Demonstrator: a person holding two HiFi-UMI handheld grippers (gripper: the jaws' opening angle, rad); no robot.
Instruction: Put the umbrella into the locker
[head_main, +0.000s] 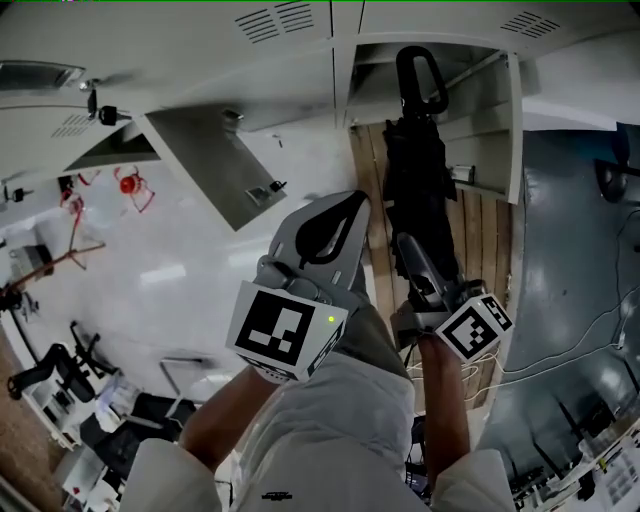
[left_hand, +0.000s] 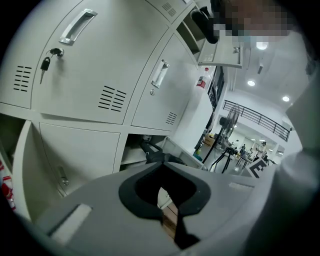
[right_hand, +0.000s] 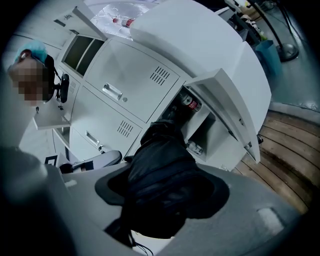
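Right gripper (head_main: 410, 262) is clamping the folded black umbrella (head_main: 412, 170) between widely spread jaws. In the head view the umbrella is stretching toward 12 o'clock, with its looped handle (head_main: 420, 75) sitting at the mouth of the open locker (head_main: 486, 130) compartment. Left gripper (head_main: 335, 232), at 9 o'clock from the right one, is carrying nothing, with its jaws drawn nearly together. Wooden planks (head_main: 480, 235) are showing under the umbrella.

No legible text, label, brand, number or sign on any surface.
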